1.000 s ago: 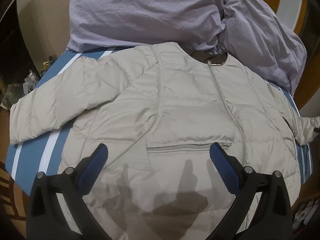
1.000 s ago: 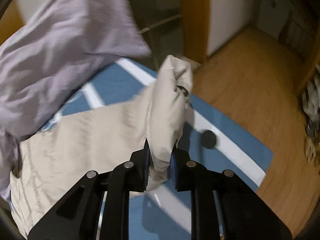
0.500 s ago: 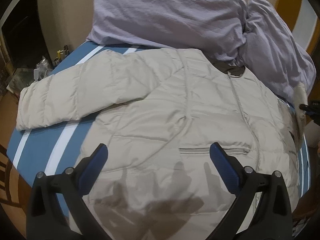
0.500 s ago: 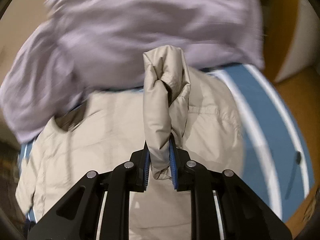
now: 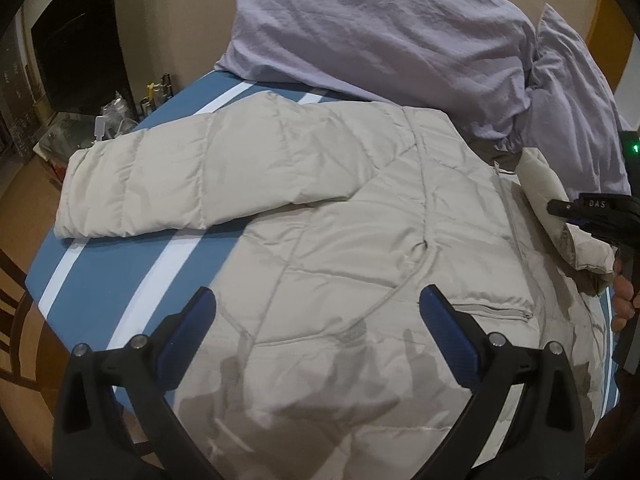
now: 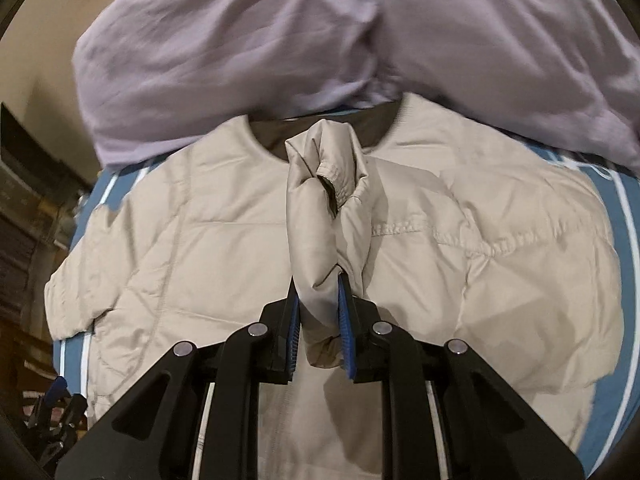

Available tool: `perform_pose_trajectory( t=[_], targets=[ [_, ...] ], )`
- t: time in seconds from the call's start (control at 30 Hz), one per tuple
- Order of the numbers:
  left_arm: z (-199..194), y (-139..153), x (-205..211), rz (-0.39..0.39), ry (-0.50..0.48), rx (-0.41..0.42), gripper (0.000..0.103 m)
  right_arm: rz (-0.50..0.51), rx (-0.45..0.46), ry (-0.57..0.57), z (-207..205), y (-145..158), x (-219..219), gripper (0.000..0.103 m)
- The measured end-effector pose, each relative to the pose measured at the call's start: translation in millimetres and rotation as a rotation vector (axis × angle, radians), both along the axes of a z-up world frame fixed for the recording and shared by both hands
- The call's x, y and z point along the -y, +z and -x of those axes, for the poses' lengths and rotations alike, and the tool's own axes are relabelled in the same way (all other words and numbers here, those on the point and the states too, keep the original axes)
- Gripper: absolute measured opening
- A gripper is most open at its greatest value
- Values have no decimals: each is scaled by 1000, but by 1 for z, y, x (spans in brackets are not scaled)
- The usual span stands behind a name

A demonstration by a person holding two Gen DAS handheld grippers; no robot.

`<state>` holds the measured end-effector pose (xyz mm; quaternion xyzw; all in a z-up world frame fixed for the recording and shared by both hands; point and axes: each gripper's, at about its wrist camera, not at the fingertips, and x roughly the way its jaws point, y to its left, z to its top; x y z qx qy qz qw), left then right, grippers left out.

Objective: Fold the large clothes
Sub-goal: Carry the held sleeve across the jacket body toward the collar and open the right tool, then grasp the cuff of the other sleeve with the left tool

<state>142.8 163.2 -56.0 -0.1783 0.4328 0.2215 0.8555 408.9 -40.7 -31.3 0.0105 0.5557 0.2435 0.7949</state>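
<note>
A beige puffer jacket lies face up on a blue bed with white stripes, its left sleeve spread out flat. My left gripper is open and empty above the jacket's lower front. My right gripper is shut on the jacket's right sleeve and holds its cuff over the chest, near the collar. The right gripper also shows at the right edge of the left wrist view, with the sleeve in it.
Lilac pillows are piled at the head of the bed, touching the collar. A dark cabinet and small clutter stand left of the bed. Wooden floor lies beyond the bed's left edge.
My right gripper has swung the sleeve from the bed's right side inward over the jacket's chest. My left gripper's view has shifted left along the jacket; it stays open.
</note>
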Motion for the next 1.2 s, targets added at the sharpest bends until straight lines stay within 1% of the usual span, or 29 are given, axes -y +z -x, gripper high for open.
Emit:
perform_pose_trajectory(
  t=[0.13,0.2,0.27,0.37,0.43,0.47,0.5,0.53,0.57,0.6,0.63,0.67,0.77,0.83,0.93,1.0,1.03,1.1,1.2],
  targets=[
    [4,0,-7,-2,23,-2,101,-30,-7,17,-1,2,-16,18],
    [6,-1,-10,-1,33,-4,101,-40,-16,26,-1,-2,-22,18],
    [7,-3,-14,0,44,-8,101,-25,-30,42,2,-10,-25,18],
    [7,-4,-17,2,54,-13,101,20,-73,87,10,-32,-31,19],
    [7,-4,-19,1,57,-13,101,30,-80,101,14,-36,-31,21],
    [7,-3,-20,0,58,-13,101,24,-77,106,15,-33,-30,26],
    [6,-3,-20,-1,59,-14,101,5,-83,111,15,-29,-28,34],
    [6,-3,-21,-2,59,-14,101,-16,-85,111,15,-25,-26,39],
    [5,-4,-23,-3,61,-15,101,-39,-76,107,14,-19,-23,47],
    [5,-4,-25,-2,64,-16,101,-54,-51,94,13,-12,-19,56],
    [5,-4,-26,-2,68,-17,101,-64,-25,79,12,-7,-15,60],
    [5,-4,-29,1,75,-18,101,-72,-6,64,10,-4,-11,64],
    [5,-5,-38,3,94,-17,101,-79,1,-18,-1,-5,6,64],
    [6,-5,-45,-1,108,-19,101,-28,2,-84,-8,-15,14,64],
    [9,-6,-58,-1,137,-23,101,71,37,-105,-9,-26,13,65],
    [12,-7,-68,-2,160,-26,101,94,37,-97,-8,-34,12,73],
    [14,-8,-76,-1,178,-28,101,114,42,-88,-6,-39,8,75],
    [16,-8,-85,2,199,-30,101,151,62,-72,-2,-46,0,82],
    [21,-10,-103,6,238,-29,101,213,106,-55,5,-55,-9,87]
  ],
)
